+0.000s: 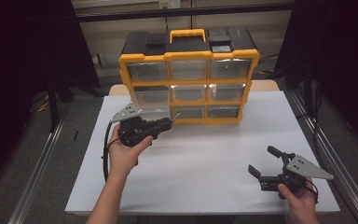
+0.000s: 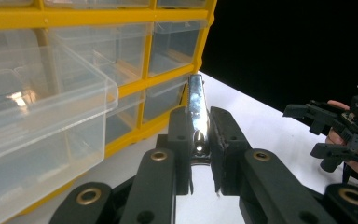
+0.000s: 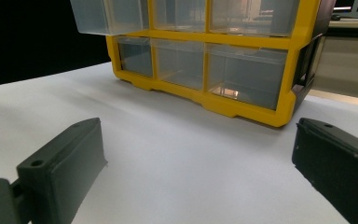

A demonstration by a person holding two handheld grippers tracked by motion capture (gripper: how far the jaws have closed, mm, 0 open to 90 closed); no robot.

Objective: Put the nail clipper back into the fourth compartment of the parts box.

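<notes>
The white table point(image 1: 205, 158) carries a yellow organizer point(image 1: 189, 77) near its far edge. The left gripper point(image 2: 199, 140) clamps a chrome tool point(image 2: 196, 109); the right gripper point(image 1: 268, 165) is wide open. The smooth tool may slip out beside the pulled-out drawer point(image 2: 37, 116).

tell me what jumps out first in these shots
A yellow and black organiser with clear drawers stands at the far side of the white table, one left-hand drawer pulled out. Just before it, the left hand-held gripper clamps a shiny metal piece; the right hand-held gripper waits open, near right.

The yellow organizer point(image 1: 189, 79) is blocking the upper centre of the high view, its pulled-out drawer point(image 1: 150, 103) jutting toward my left gripper point(image 1: 168, 124). Bare white table point(image 1: 205, 158) is lying open across the lower middle, between my hands.
</notes>
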